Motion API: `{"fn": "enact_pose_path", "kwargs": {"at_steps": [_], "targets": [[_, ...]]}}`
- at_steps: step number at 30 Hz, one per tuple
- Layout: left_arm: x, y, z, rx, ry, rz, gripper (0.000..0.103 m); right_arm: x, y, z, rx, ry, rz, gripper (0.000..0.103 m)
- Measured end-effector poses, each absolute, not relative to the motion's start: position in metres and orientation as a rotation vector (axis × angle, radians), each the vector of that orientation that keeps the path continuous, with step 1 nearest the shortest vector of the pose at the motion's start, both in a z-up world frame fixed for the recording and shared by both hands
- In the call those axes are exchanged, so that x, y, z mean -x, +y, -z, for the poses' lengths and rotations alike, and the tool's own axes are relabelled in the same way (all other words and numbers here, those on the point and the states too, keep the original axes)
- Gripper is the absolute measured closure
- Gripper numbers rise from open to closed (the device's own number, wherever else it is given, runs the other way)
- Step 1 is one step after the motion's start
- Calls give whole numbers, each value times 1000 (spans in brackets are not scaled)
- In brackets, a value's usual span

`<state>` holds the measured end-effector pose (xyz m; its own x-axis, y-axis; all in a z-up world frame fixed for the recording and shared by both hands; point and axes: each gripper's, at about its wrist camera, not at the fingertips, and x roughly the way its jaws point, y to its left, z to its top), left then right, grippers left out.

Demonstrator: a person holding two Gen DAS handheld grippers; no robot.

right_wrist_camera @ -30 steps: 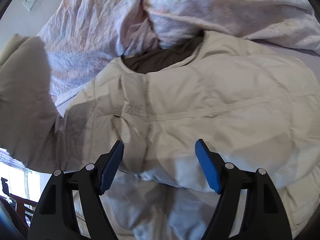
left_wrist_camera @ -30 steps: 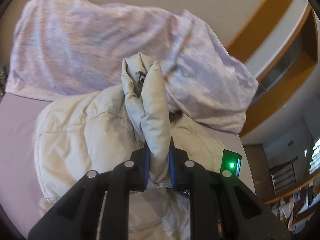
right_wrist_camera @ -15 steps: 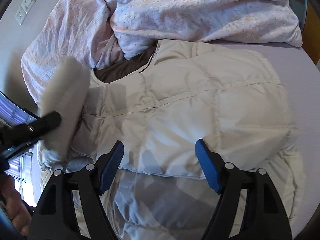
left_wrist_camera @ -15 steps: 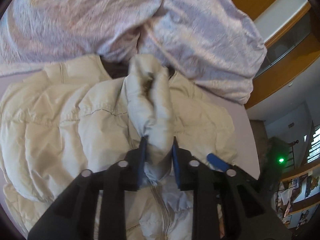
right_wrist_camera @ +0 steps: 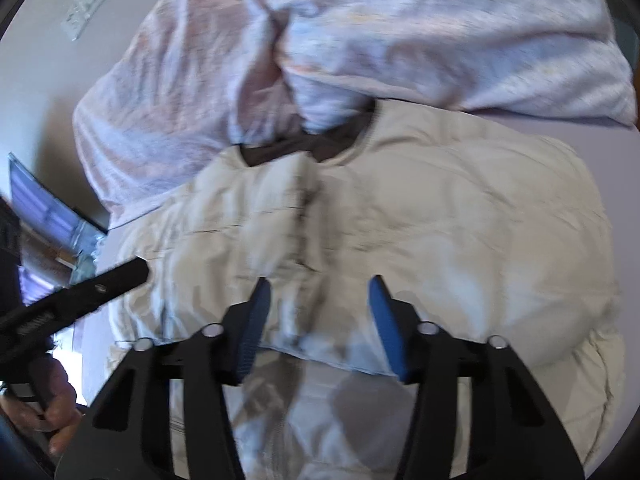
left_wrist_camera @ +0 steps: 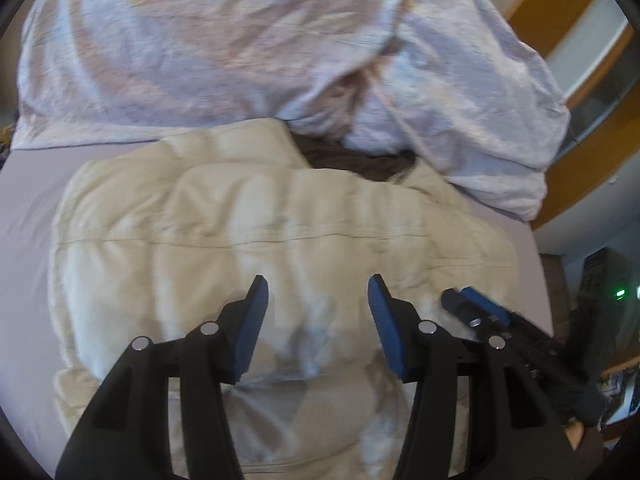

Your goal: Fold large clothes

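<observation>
Left wrist: jacket (left_wrist_camera: 280,240) flat (jaws apart).

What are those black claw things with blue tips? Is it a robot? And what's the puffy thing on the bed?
No robot: a person holds two grabbers, each carrying a camera that looks along its fingers. One picture is from the left gripper, the other from the right gripper. The puffy thing is a cream padded jacket lying on a bed, with pillows behind it. Neither grabber is holding anything: the left jaws have just been opening, the right just closing, with only air between them.
</observation>
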<state>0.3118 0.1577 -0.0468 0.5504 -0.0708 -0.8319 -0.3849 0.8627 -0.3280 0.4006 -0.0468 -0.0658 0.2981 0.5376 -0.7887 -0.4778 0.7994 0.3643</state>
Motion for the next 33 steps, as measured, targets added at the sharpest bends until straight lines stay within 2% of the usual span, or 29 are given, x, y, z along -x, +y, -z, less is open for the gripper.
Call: {"fn": "enact_pose_path", "kwargs": {"at_steps": [2,8,13,25,30,33], "targets": [[-305,167,50,504,986,-230,51,-398,-33,66,-46,1079,-708,63],[-288,187,56,493,992,-286,46,-398,-5,87,51,1139,-673,69],[-280,196,59,475,1003,-313,45,-404,-3,111,49,1208,-615,70],[-265,215,76,471,1046,-376,43,-400,-1,125,39,1173,-594,70],[-244,218,70,469,1028,-369,34,-407,-22,119,-39,1224,-652,63],[-227,221,68,469,1030,-370,30,-404,-40,111,-53,1253,-683,41]]}}
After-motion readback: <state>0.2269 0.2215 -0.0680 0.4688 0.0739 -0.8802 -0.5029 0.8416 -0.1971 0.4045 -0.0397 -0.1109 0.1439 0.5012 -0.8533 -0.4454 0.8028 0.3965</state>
